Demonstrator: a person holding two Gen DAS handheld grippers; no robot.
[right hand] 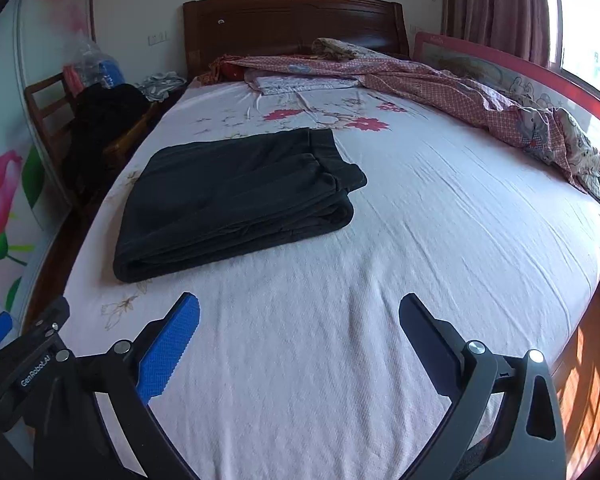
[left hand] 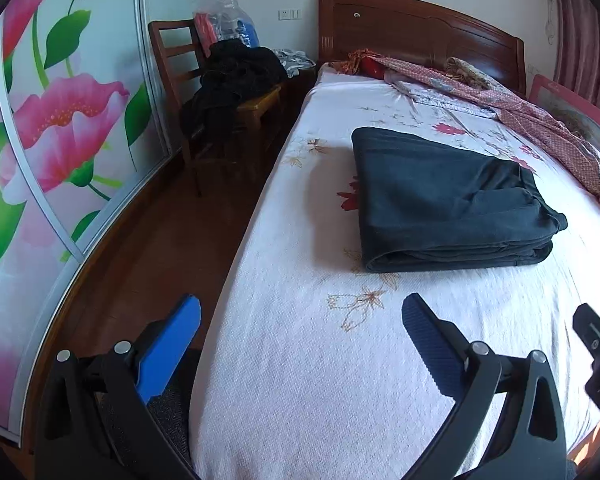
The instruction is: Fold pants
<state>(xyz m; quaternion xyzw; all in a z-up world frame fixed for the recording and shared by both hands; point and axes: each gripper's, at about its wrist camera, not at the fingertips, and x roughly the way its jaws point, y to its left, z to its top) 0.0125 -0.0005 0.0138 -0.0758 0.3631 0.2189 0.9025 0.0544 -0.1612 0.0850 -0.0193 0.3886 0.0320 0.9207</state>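
White flower-printed bedsheet (right hand: 380, 240) fills your view, with a floral wardrobe door (left hand: 60, 128) at nine o'clock and a wooden chair heaped with dark clothes (left hand: 228, 92) at ten o'clock. Your left gripper (left hand: 300, 344) hangs above the sheet, fingers spread wide, nothing between them. The dark folded pants (right hand: 228, 200) lie flat at eleven o'clock of your right gripper (right hand: 300, 344), whose fingers are likewise spread and empty, well apart from the fabric.
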